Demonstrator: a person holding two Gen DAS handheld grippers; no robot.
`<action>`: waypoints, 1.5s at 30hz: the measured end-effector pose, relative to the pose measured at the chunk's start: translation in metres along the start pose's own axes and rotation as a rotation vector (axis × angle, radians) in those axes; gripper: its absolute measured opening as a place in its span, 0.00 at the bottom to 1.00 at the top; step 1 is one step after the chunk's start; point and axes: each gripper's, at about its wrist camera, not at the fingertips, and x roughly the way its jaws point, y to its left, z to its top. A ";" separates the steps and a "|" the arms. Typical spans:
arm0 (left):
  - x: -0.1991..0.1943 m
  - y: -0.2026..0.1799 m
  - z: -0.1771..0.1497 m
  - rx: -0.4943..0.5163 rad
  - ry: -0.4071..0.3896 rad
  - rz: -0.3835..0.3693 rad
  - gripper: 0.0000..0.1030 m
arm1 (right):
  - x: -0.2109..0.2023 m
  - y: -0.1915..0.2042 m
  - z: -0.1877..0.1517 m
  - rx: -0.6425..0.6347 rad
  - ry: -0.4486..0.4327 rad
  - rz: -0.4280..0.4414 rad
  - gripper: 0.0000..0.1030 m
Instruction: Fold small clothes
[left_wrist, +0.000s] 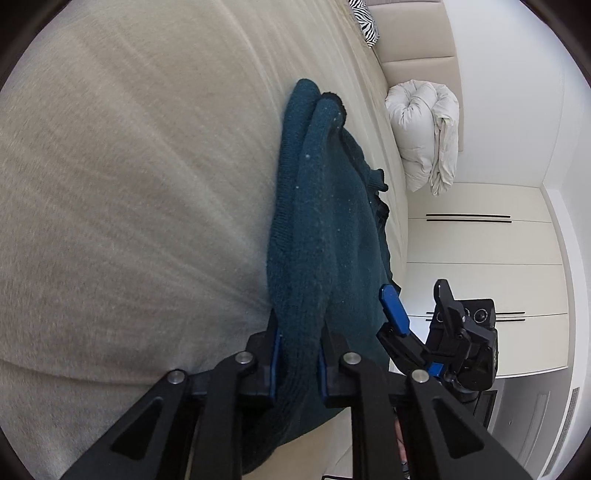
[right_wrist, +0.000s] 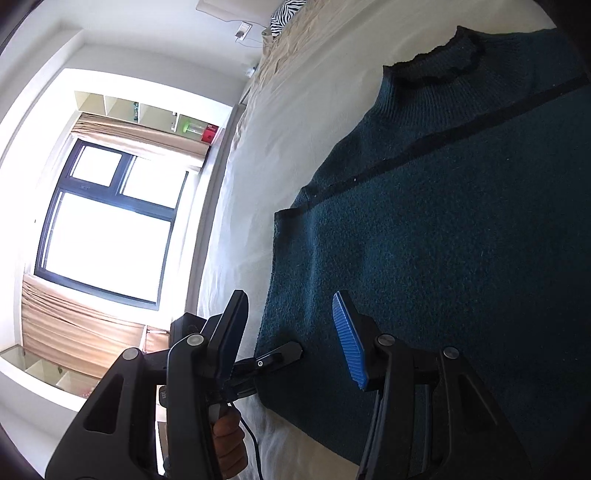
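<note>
A dark teal knit sweater (right_wrist: 443, 221) lies on the beige bed sheet (right_wrist: 295, 110), collar toward the far end. In the left wrist view my left gripper (left_wrist: 298, 354) is shut on a bunched fold of the sweater (left_wrist: 317, 206) at its near edge. It also shows in the right wrist view (right_wrist: 280, 354), clamped on the sweater's lower corner. My right gripper (right_wrist: 291, 332) is open and empty, its jaws wide apart over the sweater's near edge. It shows in the left wrist view (left_wrist: 417, 306) just right of the sweater.
A rolled white duvet (left_wrist: 424, 129) and a zebra-print pillow (left_wrist: 364, 22) lie at the far end of the bed. White wardrobe doors (left_wrist: 480, 277) stand beside the bed. A bright window (right_wrist: 107, 221) with tan blinds is on the other side.
</note>
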 end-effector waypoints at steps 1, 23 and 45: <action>-0.001 -0.001 -0.001 0.005 -0.004 0.003 0.15 | 0.008 -0.004 0.002 0.002 0.016 -0.026 0.46; 0.114 -0.213 -0.055 0.436 0.095 0.016 0.14 | -0.139 -0.116 0.038 0.253 -0.246 0.167 0.70; 0.110 -0.155 -0.081 0.463 0.039 0.027 0.56 | -0.165 -0.126 0.071 0.081 -0.114 -0.115 0.57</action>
